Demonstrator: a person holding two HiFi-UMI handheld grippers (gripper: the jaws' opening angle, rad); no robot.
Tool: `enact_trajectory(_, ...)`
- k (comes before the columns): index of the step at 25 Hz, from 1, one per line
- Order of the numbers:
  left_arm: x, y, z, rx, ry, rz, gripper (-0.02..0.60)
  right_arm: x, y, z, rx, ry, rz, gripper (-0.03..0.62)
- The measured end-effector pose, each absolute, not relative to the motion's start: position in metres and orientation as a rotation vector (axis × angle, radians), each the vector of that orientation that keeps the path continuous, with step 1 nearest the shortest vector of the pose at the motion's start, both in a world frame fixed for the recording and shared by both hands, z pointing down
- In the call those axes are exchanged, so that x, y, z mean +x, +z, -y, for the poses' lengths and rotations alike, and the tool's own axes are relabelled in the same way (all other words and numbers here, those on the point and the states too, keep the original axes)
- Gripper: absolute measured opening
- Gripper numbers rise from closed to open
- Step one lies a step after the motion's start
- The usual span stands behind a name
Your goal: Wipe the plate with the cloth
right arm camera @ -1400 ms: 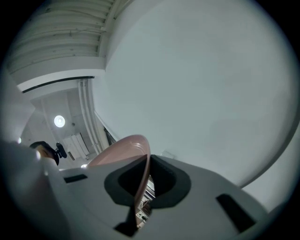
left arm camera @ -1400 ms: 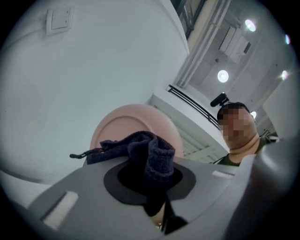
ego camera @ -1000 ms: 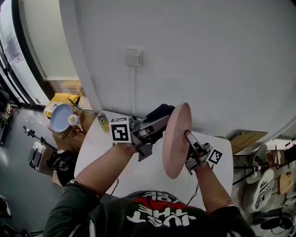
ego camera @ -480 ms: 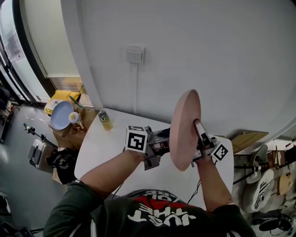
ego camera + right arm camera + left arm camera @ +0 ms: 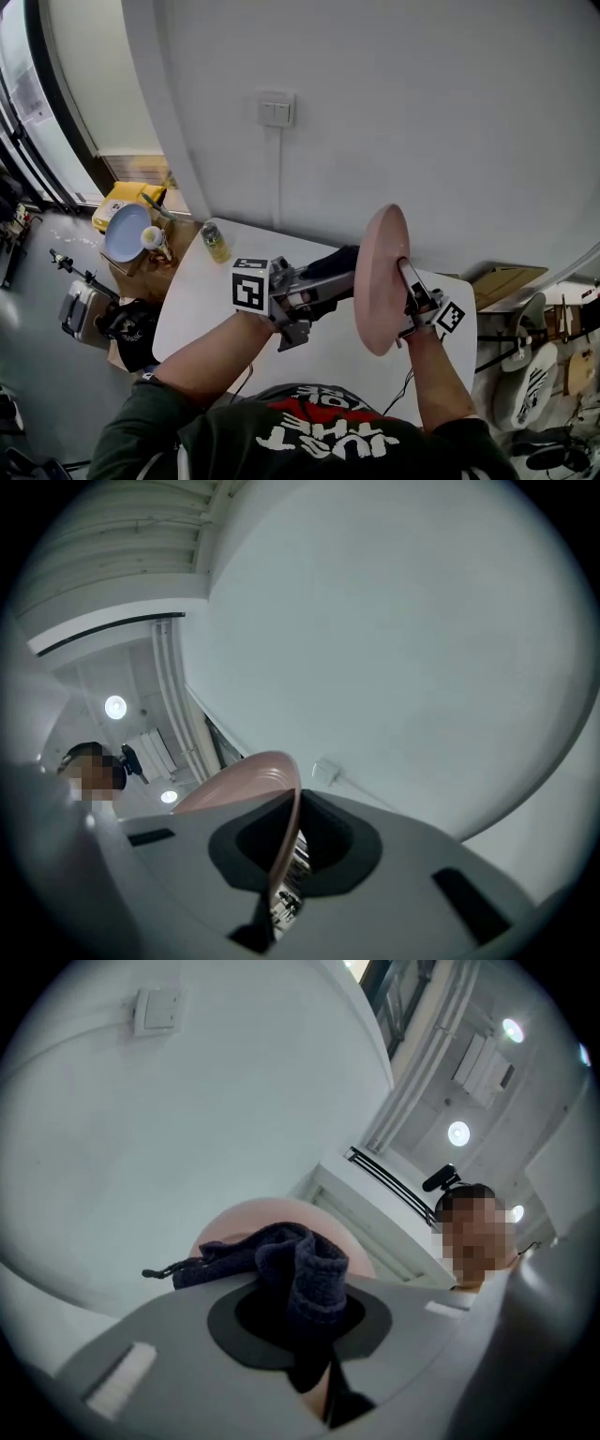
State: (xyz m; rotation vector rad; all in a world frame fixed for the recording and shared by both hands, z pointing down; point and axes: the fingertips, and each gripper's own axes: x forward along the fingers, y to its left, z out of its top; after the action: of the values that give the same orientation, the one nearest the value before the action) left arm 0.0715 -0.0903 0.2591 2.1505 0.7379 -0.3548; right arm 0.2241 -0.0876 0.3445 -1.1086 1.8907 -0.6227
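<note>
Head view: R gripper clamps plate rim (pink, on edge); L gripper pinches dark cloth against plate.

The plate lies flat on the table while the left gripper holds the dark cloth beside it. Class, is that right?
The plate is not flat on the table: the right gripper holds it up on edge by its rim, as the head view shows. The left gripper does hold the dark cloth beside it.
</note>
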Motion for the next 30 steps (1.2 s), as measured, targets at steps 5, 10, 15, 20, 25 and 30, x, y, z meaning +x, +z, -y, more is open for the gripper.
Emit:
enact_trajectory(5, 0.067, 0.254, 0.156, 2.162, -0.464, -0.540, 0.048, 0.188, 0.354, 0.084, -1.042, -0.661, -1.980, 0.012)
enact_trajectory(10, 0.071, 0.243, 0.168, 2.179, -0.470, -0.566, 0.048, 0.169, 0.359, 0.085, -1.007, -0.721, -2.039, 0.012)
enact_trajectory(15, 0.088, 0.232, 0.173, 2.168, -0.459, -0.624, 0.048, 0.151, 0.355, 0.091, -0.954, -0.784, -2.110, 0.014)
enact_trajectory(20, 0.105, 0.236, 0.164, 2.139, -0.407, -0.715, 0.048, 0.132, 0.350, 0.093, -0.876, -0.788, -2.158, 0.014)
enact_trajectory(25, 0.109, 0.246, 0.159, 2.067, -0.399, -0.769, 0.048, 0.131, 0.346, 0.089, -0.868, -0.777, -2.155, 0.014)
enact_trajectory(30, 0.103, 0.251, 0.156, 2.057, -0.411, -0.774, 0.048, 0.129, 0.344, 0.087, -0.885, -0.768, -2.172, 0.014)
